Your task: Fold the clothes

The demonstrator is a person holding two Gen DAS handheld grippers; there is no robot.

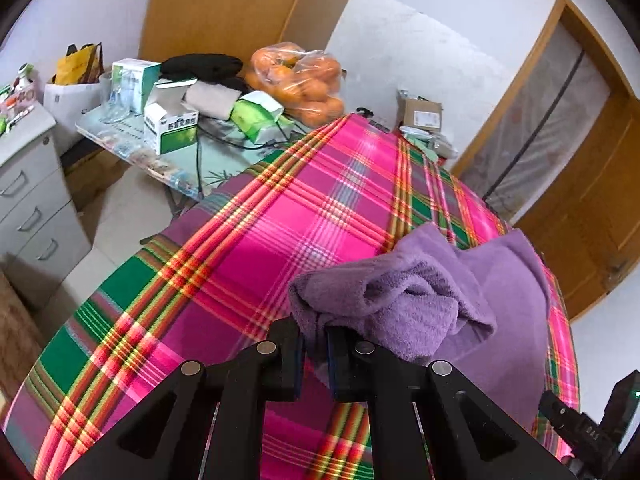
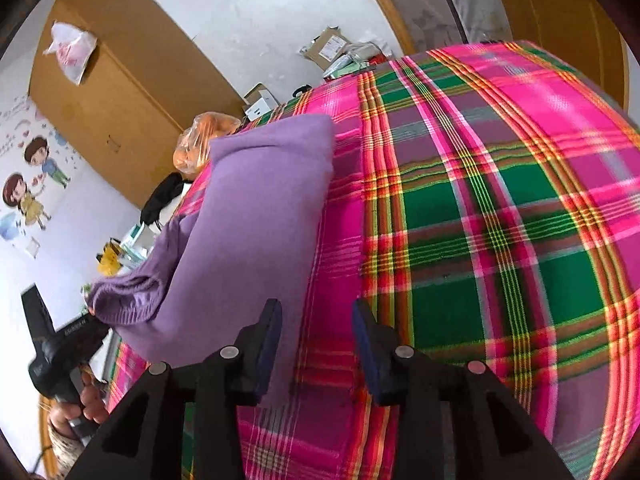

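Note:
A purple knit garment (image 1: 500, 280) lies partly folded on the pink-and-green plaid cloth (image 1: 260, 232), with one bunched end lifted. My left gripper (image 1: 316, 354) is shut on that bunched end, the fabric pinched between the two dark pads. The right wrist view shows the same garment (image 2: 256, 216) stretching away along the plaid cloth (image 2: 500, 220). There my right gripper (image 2: 316, 334) stands open with nothing between its fingers, just off the garment's near right edge. At the far left a hand holds the left gripper (image 2: 90, 320) at the ribbed cuff.
A side table (image 1: 132, 148) beyond the cloth's far left carries medicine boxes (image 1: 170, 126), a bag of oranges (image 1: 304, 84) and dark clothes. Grey drawers (image 1: 28, 200) stand left. A wooden wardrobe (image 2: 116, 80) and a door (image 1: 580, 184) line the walls. A cardboard parcel (image 1: 420, 114) sits past the far edge.

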